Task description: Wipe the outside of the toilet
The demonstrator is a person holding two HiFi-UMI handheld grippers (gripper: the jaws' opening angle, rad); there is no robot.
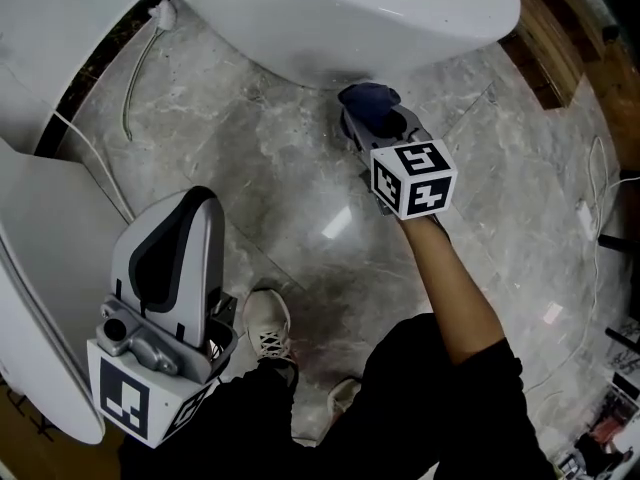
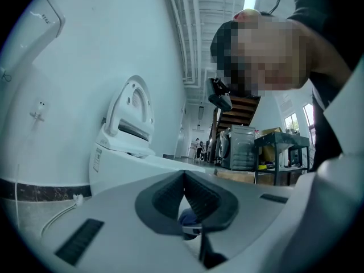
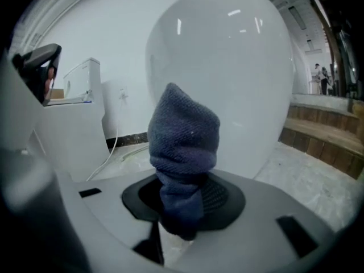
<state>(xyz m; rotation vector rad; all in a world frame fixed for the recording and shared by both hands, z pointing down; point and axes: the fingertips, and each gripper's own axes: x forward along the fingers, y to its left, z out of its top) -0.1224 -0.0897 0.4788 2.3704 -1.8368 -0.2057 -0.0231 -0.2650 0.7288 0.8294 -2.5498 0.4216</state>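
The white toilet bowl [image 1: 330, 18] fills the top of the head view and bulges large in the right gripper view [image 3: 227, 73]. My right gripper [image 1: 378, 118] is shut on a dark blue cloth [image 1: 368, 98], whose bunched end [image 3: 183, 141] sticks up just short of the bowl's lower outside. The left gripper [image 1: 175, 253] is held low at the left, away from the bowl, its jaws shut with nothing between them [image 2: 185, 195]. In the left gripper view a second toilet [image 2: 128, 147] with its lid raised stands by a white wall.
Grey marble floor [image 1: 300, 188] runs under the bowl. A white cable [image 1: 135, 68] trails along the floor at upper left, another [image 1: 600, 168] at right. A wooden step [image 1: 550, 38] borders the upper right. The person's shoes [image 1: 268, 328] stand below the bowl.
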